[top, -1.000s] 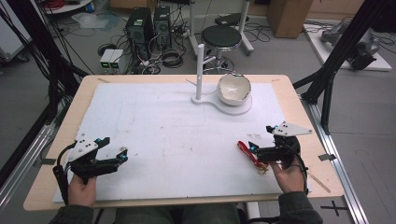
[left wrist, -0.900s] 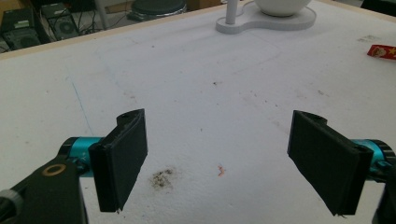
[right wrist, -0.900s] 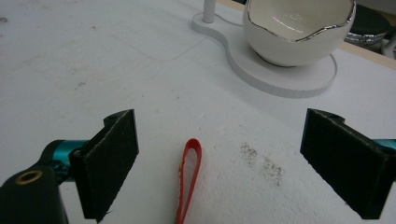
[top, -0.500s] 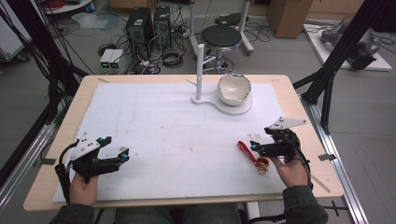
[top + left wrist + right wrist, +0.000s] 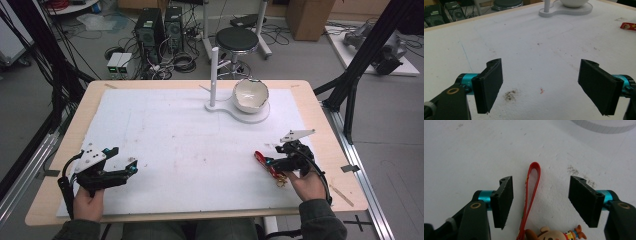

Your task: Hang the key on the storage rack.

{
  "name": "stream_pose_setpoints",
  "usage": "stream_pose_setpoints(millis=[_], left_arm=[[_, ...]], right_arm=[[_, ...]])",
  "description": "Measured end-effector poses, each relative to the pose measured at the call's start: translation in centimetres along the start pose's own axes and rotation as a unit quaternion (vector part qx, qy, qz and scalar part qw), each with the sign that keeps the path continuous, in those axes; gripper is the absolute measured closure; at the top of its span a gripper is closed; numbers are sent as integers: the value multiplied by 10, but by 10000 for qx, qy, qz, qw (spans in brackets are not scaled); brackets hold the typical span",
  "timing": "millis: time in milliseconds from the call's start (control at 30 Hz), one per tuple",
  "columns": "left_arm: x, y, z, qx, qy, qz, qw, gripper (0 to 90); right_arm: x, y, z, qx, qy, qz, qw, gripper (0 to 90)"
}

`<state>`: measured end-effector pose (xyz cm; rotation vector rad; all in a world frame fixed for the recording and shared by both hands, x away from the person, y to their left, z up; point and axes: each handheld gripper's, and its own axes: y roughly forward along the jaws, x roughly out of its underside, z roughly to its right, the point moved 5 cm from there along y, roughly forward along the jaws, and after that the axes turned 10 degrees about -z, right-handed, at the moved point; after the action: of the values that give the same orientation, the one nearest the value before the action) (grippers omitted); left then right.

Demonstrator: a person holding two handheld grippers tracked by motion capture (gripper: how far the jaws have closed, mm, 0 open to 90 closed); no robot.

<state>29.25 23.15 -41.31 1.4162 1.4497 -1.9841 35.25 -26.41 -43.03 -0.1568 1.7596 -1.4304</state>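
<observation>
- Your right gripper [image 5: 272,161] has edged left and toward you since a second ago.
- Your left gripper [image 5: 131,167] rests low on the white board [image 5: 175,135], jaws wide apart.
- Right jaws gape, straddling the charm's red strap [image 5: 531,192]; bear charm [image 5: 549,234] below them.

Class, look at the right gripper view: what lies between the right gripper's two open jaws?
The red strap loop of a keychain lies flat on the white table surface between the right gripper jaws, touching neither; its cartoon charm sits nearer the camera.
</observation>
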Motion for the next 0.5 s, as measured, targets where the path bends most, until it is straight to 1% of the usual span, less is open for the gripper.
stream_pose_setpoints(millis=[67,233,300,333,367,500], left_arm=[[0,0,0,-2,12,-17,10000,205],[0,1,1,4,15,-13,10000,205],[0,1,1,2,13,-18,10000,205],[0,1,1,11,12,-18,10000,205],[0,1,1,11,12,-13,10000,205],[0,1,1,7,45,-12,10000,205]], right_arm=[[1,2,-1,-81,70,-80,9999,407],[4,9,-4,-187,98,-246,9995,464],[6,11,-5,-199,64,-348,9992,470],[6,13,-5,-188,0,-352,9992,474],[7,14,-6,-183,53,-441,9988,489],[8,16,-5,-206,117,-501,9985,522]])
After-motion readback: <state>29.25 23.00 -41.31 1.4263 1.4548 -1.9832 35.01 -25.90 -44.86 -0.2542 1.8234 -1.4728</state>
